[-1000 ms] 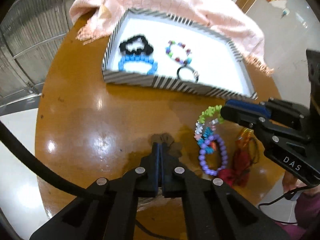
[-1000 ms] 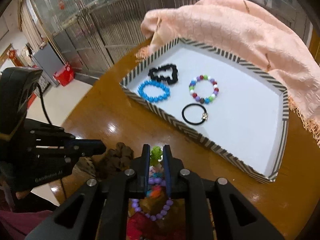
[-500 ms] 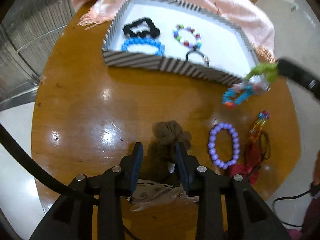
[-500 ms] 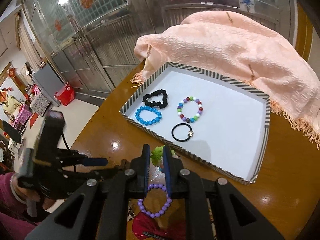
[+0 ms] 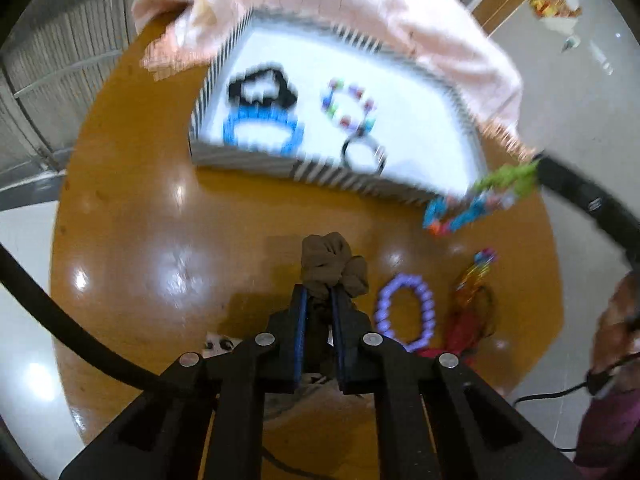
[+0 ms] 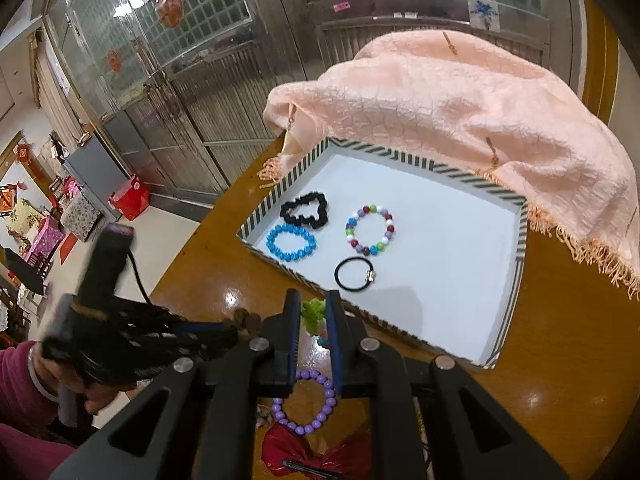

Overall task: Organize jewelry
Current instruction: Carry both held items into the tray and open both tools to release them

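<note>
My left gripper (image 5: pixel 319 292) points down at the round wooden table, its jaws closing with a brown scrunchie (image 5: pixel 330 260) pinched between the pads. My right gripper (image 6: pixel 313 300) is shut on a green, blue and white bead bracelet (image 6: pixel 313 311). That bracelet (image 5: pixel 480 200) dangles in the air near the front right corner of the striped tray (image 5: pixel 340 178). The tray (image 6: pixel 264 208) holds a black scrunchie (image 6: pixel 290 212), a blue bracelet (image 6: pixel 276 240), a multicoloured bead bracelet (image 6: pixel 352 228) and a black hair tie (image 6: pixel 340 276).
A purple bead bracelet (image 6: pixel 329 393) and a red bow (image 6: pixel 340 456) lie on the table below my right gripper. A peach shawl (image 6: pixel 460 120) drapes over the tray's far side. A person's hand in a magenta sleeve (image 6: pixel 24 392) holds the left gripper.
The left gripper opened over the brown scrunchie, then closed on it. The right gripper lifted the green and blue bracelet off the pile up toward the tray.
</note>
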Demonstrator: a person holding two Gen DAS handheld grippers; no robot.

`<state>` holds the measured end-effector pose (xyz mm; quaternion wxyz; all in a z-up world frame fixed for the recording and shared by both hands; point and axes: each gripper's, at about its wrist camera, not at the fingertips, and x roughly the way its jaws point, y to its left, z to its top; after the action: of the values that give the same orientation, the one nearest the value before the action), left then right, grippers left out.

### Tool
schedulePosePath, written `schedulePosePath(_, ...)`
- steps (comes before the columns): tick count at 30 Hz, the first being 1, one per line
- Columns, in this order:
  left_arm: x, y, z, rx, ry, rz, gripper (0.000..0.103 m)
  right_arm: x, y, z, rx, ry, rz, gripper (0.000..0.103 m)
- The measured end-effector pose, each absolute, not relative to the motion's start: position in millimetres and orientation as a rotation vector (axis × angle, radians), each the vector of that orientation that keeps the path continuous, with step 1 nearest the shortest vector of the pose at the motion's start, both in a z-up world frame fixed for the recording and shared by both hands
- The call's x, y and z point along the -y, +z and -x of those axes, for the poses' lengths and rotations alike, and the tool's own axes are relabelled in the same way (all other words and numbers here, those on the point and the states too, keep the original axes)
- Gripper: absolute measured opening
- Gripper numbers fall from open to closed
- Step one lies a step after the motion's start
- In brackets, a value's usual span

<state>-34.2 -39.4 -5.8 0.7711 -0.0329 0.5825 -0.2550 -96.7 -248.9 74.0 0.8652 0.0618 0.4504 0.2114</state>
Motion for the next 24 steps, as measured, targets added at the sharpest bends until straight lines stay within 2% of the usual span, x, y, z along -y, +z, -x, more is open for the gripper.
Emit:
schedulePosePath(15,44.1,65.6,7.2,-1.103,-0.567,0.056,0.002,259.0,96.0,74.0,-0.892,0.423,-0.114,0.013)
schedulePosePath(24,75.9,80.0,-23.4,-1.056,-0.559,0.005,0.002,269.9,82.9,48.3,-0.923,0.378,-0.104,0.013)
